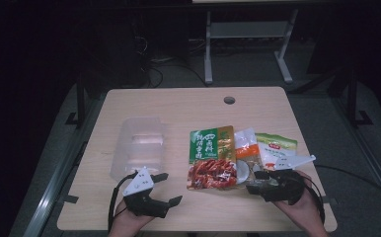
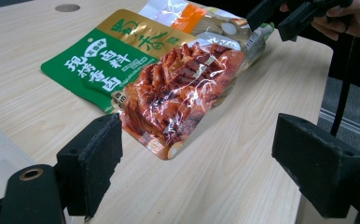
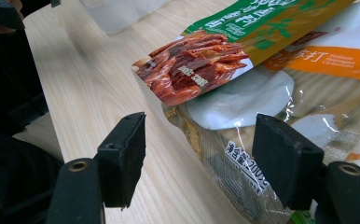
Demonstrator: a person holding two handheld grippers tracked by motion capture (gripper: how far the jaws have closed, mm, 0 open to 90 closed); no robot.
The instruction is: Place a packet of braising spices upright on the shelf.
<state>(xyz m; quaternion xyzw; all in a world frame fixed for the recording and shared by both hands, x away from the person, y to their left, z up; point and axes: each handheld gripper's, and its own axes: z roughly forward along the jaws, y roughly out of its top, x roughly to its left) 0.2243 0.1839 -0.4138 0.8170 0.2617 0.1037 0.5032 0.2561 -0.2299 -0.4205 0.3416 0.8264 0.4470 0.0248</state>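
The wooden table (image 1: 178, 106) carries everything, and from how things lie the work looks barely begun. At about 9 o'clock from the table's middle sits a clear plastic container (image 1: 138, 145), which looks empty (probably where the packets are meant to go, though that is a guess). At roughly 4 o'clock lies a small overlapping pile of three packets. On top is the green-and-gold seasoning pouch (image 1: 211, 158) with red braised meat printed on its lower half; half under it is a clear baking soda bag (image 1: 247, 150) with an orange label, and at its 3 o'clock a green-and-white sachet (image 1: 276, 149). None has been lifted or moved toward the container.

The left gripper (image 1: 170, 188) hovers at the near edge, at 7 o'clock from the pouch, jaws spread wide and holding nothing. The right gripper (image 1: 255, 181) sits at the baking soda bag's near end, jaws also spread, one on either side of the bag's near edge but not yet closed on it.
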